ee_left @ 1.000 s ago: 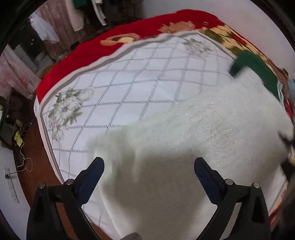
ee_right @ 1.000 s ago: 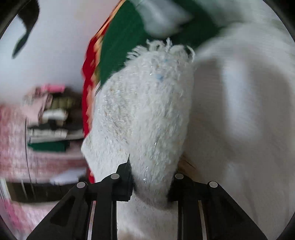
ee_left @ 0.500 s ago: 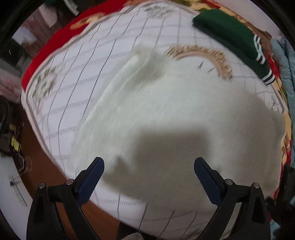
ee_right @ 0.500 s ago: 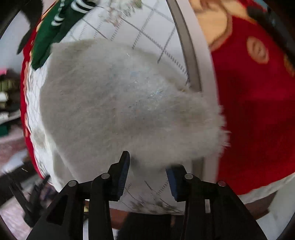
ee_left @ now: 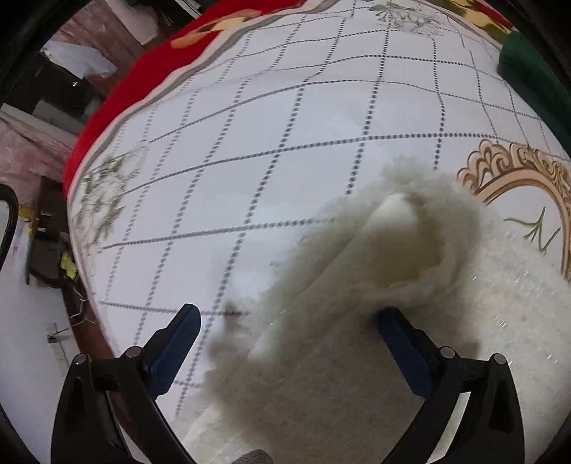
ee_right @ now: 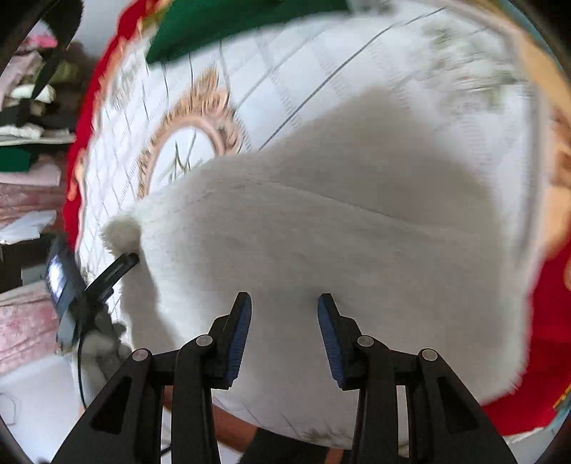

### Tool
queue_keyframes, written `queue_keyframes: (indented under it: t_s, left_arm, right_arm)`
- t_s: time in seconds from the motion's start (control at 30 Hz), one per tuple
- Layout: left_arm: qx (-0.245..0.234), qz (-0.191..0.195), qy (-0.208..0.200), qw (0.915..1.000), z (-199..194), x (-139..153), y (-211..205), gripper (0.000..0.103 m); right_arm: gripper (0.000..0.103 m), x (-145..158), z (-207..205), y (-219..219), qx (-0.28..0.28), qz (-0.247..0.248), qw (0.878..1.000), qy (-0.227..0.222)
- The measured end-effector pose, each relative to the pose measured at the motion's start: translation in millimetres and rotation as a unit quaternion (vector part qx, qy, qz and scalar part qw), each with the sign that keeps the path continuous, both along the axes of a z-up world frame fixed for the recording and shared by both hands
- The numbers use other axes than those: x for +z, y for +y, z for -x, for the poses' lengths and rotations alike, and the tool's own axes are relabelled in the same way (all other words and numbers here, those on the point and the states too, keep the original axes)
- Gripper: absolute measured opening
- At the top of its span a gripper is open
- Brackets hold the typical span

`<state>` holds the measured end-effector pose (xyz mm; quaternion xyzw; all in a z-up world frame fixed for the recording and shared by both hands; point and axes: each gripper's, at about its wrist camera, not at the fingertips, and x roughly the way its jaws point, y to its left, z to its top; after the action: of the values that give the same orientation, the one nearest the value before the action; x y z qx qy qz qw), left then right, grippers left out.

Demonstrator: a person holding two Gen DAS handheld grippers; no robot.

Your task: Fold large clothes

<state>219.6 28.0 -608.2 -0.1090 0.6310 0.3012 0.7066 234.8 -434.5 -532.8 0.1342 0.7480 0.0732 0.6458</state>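
While the left gripper [ee_left: 285, 342] holds its blue-padded fingers [ee_left: 175, 342] wide apart, one of them touches the rolled edge of the fluffy white fleece garment [ee_left: 410, 292] and the other stands over bare cloth, so nothing is pinched between them. Just ahead of those fingers the garment's edge curls up into an open tube, a cuff or hem by the look of it, though which one I cannot tell. At the right gripper [ee_right: 283, 332], the fingers [ee_right: 239, 332] stand at a narrow-to-middling gap with nothing pressed between the pads; the garment lies spread directly beyond and under them, with a seam running across its broad, fairly flat body. Past both pairs of fingers stretches the white bed cover with a dotted grid and a gold medallion [ee_left: 285, 142], bordered by a red blanket [ee_left: 117, 96], and far ahead lies a dark green folded garment [ee_right: 228, 25]. Judging from this, the white piece is laid out and partly smoothed, but its curled edge needs flattening and the folds themselves remain to be made.
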Motion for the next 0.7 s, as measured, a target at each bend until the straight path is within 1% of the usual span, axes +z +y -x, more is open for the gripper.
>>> queue_keyframes:
  t_s: [0.03,0.07,0.1,0.13,0.17,0.23,0.3,0.33,0.37,0.43,0.47,0.53,0.57,0.63,0.67,0.7]
  left_arm:
    - [0.001,-0.004,0.004,1.0000,3.8,1.5,-1.2,0.103]
    - [0.004,-0.002,0.005,1.0000,8.4,3.0,-1.3,0.103]
    - [0.011,0.002,0.005,0.9999,14.9,5.1,-0.5,0.103]
    - [0.014,0.003,0.006,0.9999,19.0,6.3,-0.3,0.103]
    - [0.017,0.004,0.007,0.9998,25.8,8.9,0.1,0.103]
    - [0.029,0.006,0.010,0.9995,41.1,16.4,2.8,0.103]
    - [0.045,0.018,0.005,0.9988,60.4,26.7,3.3,0.103]
    - [0.061,0.033,-0.006,0.9976,77.7,36.3,3.6,0.103]
    - [0.070,0.043,-0.014,0.9965,86.4,40.1,4.6,0.103]
    - [0.104,0.075,-0.043,0.9908,121.9,52.8,5.8,0.102]
    - [0.121,0.091,-0.054,0.9870,137.1,55.7,5.5,0.102]
    - [0.155,0.125,-0.066,0.9778,159.4,52.9,1.9,0.102]
    - [0.169,0.146,-0.070,0.9722,164.3,48.5,-0.7,0.102]
    - [0.202,0.196,-0.079,0.9565,178.4,31.3,-3.0,0.102]
    - [0.214,0.211,-0.078,0.9507,178.7,26.9,-7.2,0.101]
    - [0.234,0.245,-0.090,0.9367,181.4,15.5,-5.6,0.101]
  right_arm:
    - [0.040,-14.0,-3.7,9.7,0.007,0.017,1.000,0.013]
    - [0.040,-34.3,-15.4,23.6,0.033,0.048,0.998,0.033]
    - [0.041,-48.2,-20.2,31.5,0.053,0.066,0.995,0.047]
    - [0.041,-58.7,-24.4,36.6,0.059,0.075,0.994,0.059]
    - [0.040,-65.3,-30.4,40.4,0.058,0.084,0.992,0.070]
    - [0.040,-71.4,-38.5,49.1,0.074,0.105,0.988,0.085]
    - [0.040,-70.9,-40.8,47.5,0.069,0.103,0.988,0.094]
    - [0.040,-66.5,-40.2,45.9,0.072,0.097,0.988,0.097]
    - [0.040,-60.1,-40.6,44.2,0.072,0.090,0.989,0.098]
    - [0.041,-38.6,-38.3,37.8,0.065,0.072,0.991,0.091]
    - [0.041,-22.0,-36.1,34.1,0.059,0.055,0.994,0.074]
    - [0.040,12.2,-33.4,32.9,0.055,0.014,0.998,0.025]
    - [0.040,17.1,-34.7,34.5,0.055,0.010,0.998,0.015]
    - [0.038,12.3,-38.0,38.9,0.057,0.003,0.998,-0.006]
    - [0.035,-3.9,-41.6,43.3,0.067,0.022,0.998,-0.003]
    - [0.035,-29.9,-44.8,46.6,0.081,0.043,0.996,0.006]
